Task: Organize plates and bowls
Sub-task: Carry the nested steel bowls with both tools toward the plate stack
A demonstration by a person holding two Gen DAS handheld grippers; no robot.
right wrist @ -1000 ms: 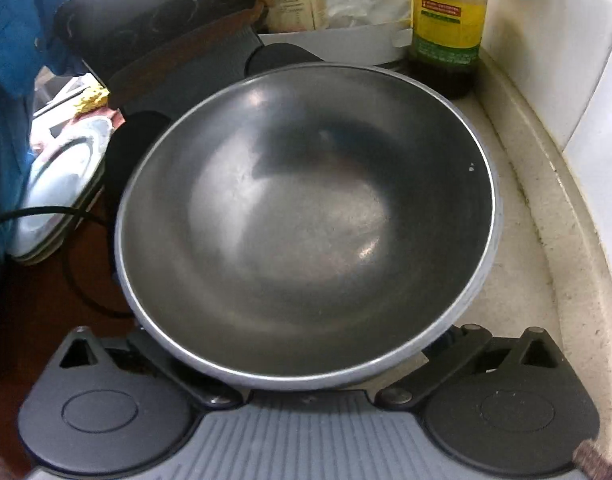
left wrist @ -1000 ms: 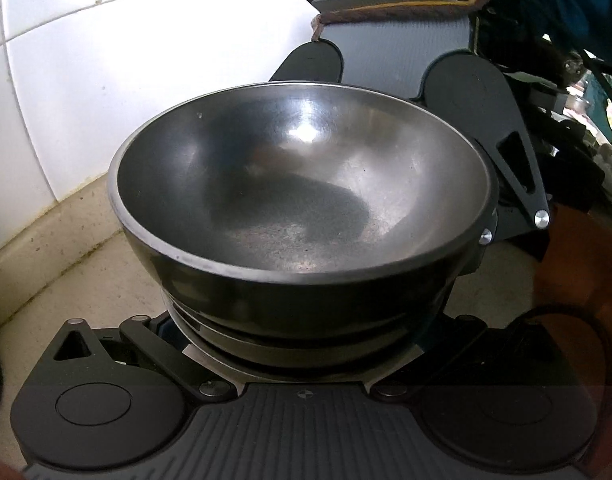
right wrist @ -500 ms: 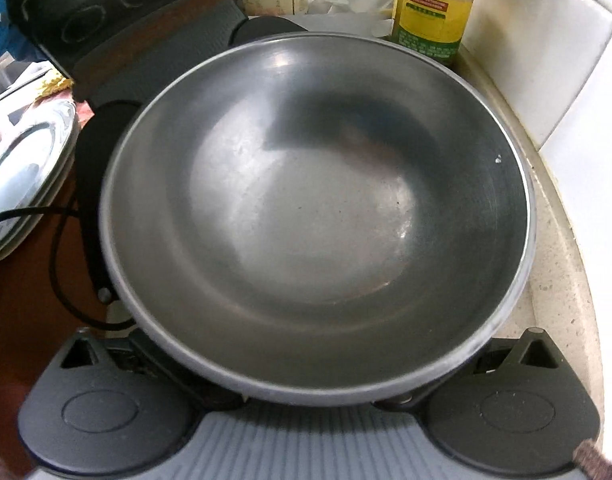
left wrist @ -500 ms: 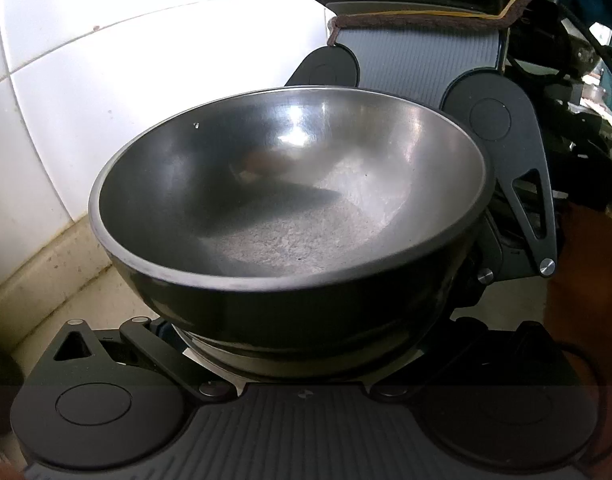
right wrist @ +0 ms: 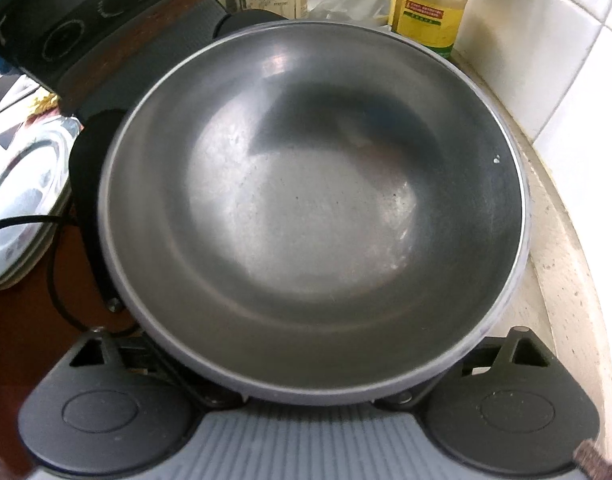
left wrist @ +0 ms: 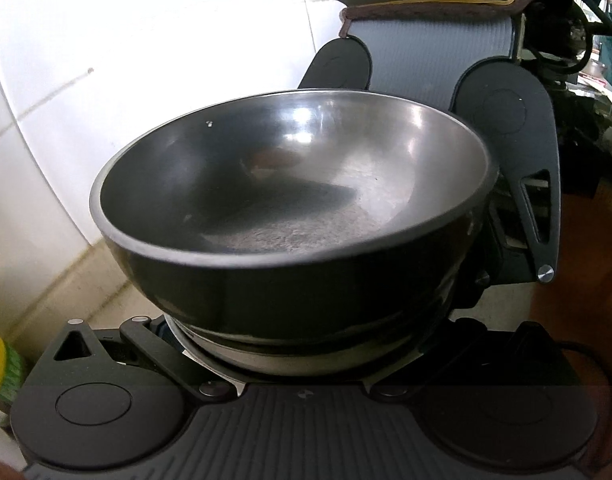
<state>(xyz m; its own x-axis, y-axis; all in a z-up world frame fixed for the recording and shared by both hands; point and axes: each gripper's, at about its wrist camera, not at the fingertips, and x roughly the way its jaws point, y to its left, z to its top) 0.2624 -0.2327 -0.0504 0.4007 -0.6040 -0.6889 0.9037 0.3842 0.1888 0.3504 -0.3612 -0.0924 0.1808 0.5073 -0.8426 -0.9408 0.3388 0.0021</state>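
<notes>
A steel bowl (left wrist: 297, 200) with a dark outer wall fills the left wrist view and the right wrist view (right wrist: 314, 208). A second bowl (left wrist: 297, 354) is nested under it. Both grippers hold the stack from opposite sides, and it is lifted off the counter. My left gripper (left wrist: 301, 376) is shut on the near side of the stack; its fingertips are hidden under the bowl. My right gripper (right wrist: 310, 384) is shut on the opposite side and appears across the bowl in the left wrist view (left wrist: 478, 264).
A white tiled wall (left wrist: 105, 60) and a beige counter edge (right wrist: 566, 264) run along one side. An oil bottle (right wrist: 430, 4) and packets stand behind. Stacked steel plates (right wrist: 21, 200) lie on the brown surface, with a black cable (right wrist: 53, 280) beside them.
Both grippers have lifted the bowl stack higher and moved it toward the tiled wall; the oil bottle and plates have shifted in view. The grips have not changed.
</notes>
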